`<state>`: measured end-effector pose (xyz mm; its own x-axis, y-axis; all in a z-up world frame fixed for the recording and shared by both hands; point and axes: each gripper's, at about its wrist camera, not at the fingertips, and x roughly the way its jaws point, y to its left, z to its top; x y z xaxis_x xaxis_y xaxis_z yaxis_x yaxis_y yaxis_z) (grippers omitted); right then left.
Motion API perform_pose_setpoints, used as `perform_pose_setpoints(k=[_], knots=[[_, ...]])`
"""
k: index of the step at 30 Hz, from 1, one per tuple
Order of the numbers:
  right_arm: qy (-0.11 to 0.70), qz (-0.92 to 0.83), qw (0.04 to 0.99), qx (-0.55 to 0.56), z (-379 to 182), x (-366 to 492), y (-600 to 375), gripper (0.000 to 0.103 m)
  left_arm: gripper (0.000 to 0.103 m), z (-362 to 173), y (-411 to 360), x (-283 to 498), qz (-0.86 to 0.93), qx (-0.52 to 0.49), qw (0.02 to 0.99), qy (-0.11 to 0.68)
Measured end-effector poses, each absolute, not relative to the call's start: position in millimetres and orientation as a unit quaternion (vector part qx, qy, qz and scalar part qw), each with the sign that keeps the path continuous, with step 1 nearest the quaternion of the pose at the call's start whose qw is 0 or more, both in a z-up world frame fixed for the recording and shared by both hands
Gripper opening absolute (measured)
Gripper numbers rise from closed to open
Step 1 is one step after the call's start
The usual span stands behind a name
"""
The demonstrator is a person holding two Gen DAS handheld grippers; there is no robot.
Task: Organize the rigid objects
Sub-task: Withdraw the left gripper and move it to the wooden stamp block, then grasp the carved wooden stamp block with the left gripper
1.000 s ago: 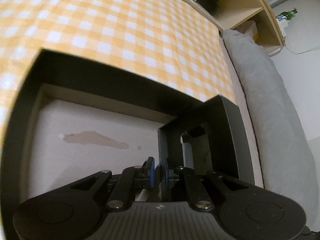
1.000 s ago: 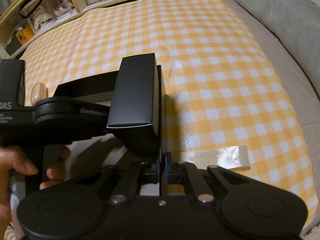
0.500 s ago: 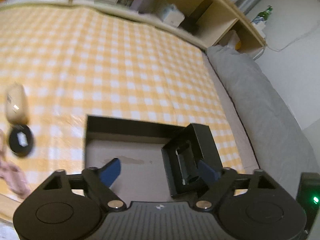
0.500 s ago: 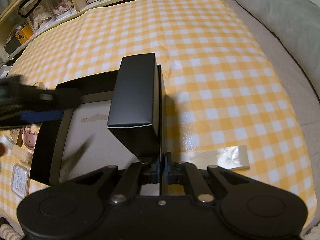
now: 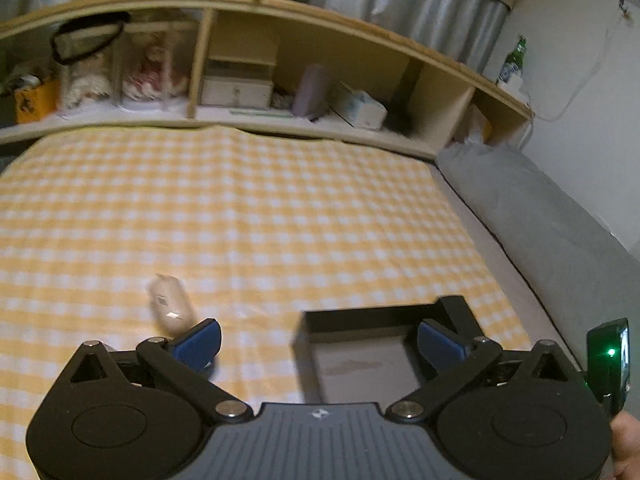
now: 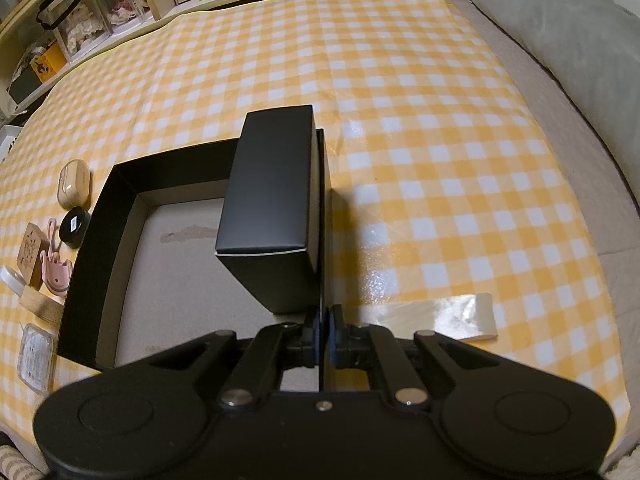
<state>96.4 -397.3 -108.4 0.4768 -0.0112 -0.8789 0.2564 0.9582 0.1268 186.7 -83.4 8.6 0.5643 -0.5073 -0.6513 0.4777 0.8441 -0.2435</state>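
Yellow-and-white checked cloth [image 6: 420,128] spread over the whole surface. Shallow black tray [image 6: 120,196] with a pale, stained floor lying near and left of centre in the right wrist view. Small black box [image 6: 272,196] standing inside the tray against its right wall [image 6: 325,216]. Right gripper [image 6: 326,336] pressed together on that thin right wall, blue pads pinching it. Left gripper [image 5: 318,340] raised above the cloth, blue fingers [image 5: 198,340] spread wide and opening, nothing between them; tray corner [image 5: 360,316] showing beyond.

Left of the tray, a row of small items: beige earbud case [image 6: 74,184], round black tin [image 6: 74,224] with a white label too small to read, pink clip [image 6: 56,268], wooden block [image 6: 30,252] with unreadable carving, clear packet [image 6: 36,356]. Strip of glossy tape [image 6: 444,316] near right. No brand or writing legible anywhere. Shelf [image 5: 240,60] along the far side, green bottle [image 5: 514,60] at far right, label blurred.
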Motion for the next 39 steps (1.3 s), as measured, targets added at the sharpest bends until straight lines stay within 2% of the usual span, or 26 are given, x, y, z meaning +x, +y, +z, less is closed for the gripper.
perform_pose_setpoints(k=[12,17,27,35,38,39], knots=[[0.508,-0.078,0.850,0.117,-110,98,-395,0.005,0.103,-7,-11,215,-0.249,0.037,0.915,0.316],[0.509,-0.078,0.849,0.116,-109,98,-394,0.005,0.103,-33,12,238,-0.225,0.049,0.911,0.341],[0.514,-0.077,0.847,0.113,-113,102,-395,0.005,0.103,-90,9,250,-0.253,0.207,0.853,0.406],[0.517,-0.077,0.845,0.111,-115,103,-395,0.005,0.103,-112,13,274,-0.239,0.162,0.846,0.448],[0.520,-0.077,0.844,0.110,-116,104,-394,0.005,0.100,-114,7,275,-0.251,0.156,0.844,0.448],[0.520,-0.077,0.843,0.110,-116,104,-394,0.005,0.095,-115,4,275,-0.255,0.159,0.842,0.449]])
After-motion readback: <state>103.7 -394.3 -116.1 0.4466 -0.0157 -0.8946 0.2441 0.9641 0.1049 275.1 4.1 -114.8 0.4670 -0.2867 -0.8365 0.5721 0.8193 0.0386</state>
